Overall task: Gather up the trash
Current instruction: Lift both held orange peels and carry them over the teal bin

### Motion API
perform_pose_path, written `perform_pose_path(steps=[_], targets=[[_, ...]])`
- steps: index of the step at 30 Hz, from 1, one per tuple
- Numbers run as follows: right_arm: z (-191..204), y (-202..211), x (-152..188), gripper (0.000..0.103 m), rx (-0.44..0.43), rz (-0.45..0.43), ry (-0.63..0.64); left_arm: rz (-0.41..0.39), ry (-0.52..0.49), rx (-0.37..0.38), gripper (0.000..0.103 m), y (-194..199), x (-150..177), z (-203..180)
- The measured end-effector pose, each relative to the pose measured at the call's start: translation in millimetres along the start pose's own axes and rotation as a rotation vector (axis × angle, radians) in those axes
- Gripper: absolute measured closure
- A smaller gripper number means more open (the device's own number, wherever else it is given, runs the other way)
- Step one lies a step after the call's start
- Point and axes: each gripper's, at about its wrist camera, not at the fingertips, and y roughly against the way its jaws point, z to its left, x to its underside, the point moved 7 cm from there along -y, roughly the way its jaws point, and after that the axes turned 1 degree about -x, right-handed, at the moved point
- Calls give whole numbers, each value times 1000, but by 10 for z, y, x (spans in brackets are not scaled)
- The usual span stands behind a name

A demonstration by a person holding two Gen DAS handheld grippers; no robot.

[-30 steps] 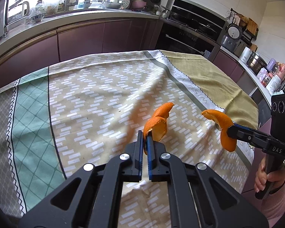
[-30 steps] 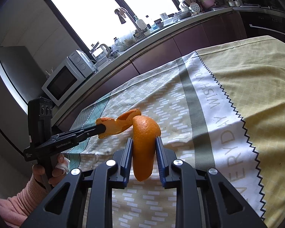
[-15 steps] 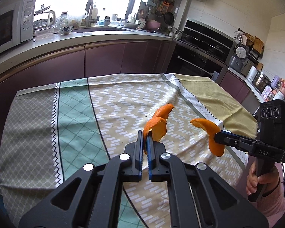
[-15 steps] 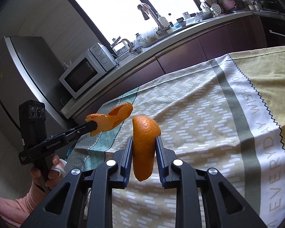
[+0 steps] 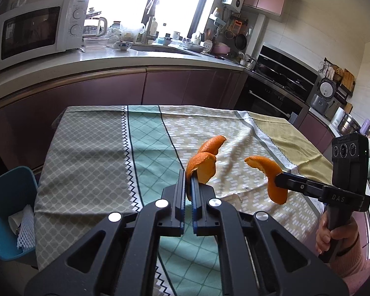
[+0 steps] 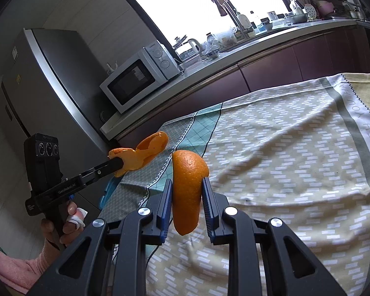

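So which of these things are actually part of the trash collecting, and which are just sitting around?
Part of the job:
- twisted peel in the left gripper
- broad peel in the right gripper
- blue bin beside the table

Just around:
- tablecloth
- microwave
- kettle
- rice cooker

Patterned tablecloth [image 5: 91,153] on table; microwave [image 5: 34,32] and kettle [image 5: 97,26] on counter behind.

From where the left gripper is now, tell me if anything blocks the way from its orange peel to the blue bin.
Nothing visible does. The left gripper holds its orange peel above the tablecloth, and the blue bin sits open beside the table's left edge, with only bare cloth between them.
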Motion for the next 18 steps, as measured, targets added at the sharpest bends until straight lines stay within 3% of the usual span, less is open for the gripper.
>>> perform_pose_path(steps=[18], targets=[[744,-546,97,81,-110,89,76,-49,88,-85,99,625,156,667]])
